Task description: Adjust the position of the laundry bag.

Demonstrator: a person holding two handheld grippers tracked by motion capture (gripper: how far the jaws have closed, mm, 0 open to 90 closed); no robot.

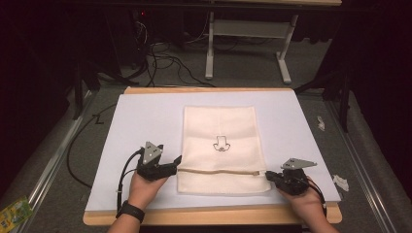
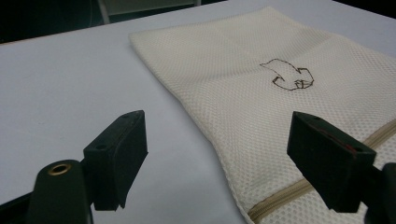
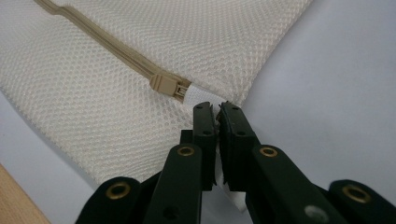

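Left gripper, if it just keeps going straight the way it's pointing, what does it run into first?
Most likely the left edge of the mesh bag, near its tan zipper. The left gripper is open, its jaws straddling that edge, one over the white table cover. Height above the cloth is unclear.

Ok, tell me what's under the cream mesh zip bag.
The cream mesh zip bag lies flat on a pale lavender sheet covering the wooden board. The sheet shows all around the bag; whatever sits directly beneath or inside it is covered.
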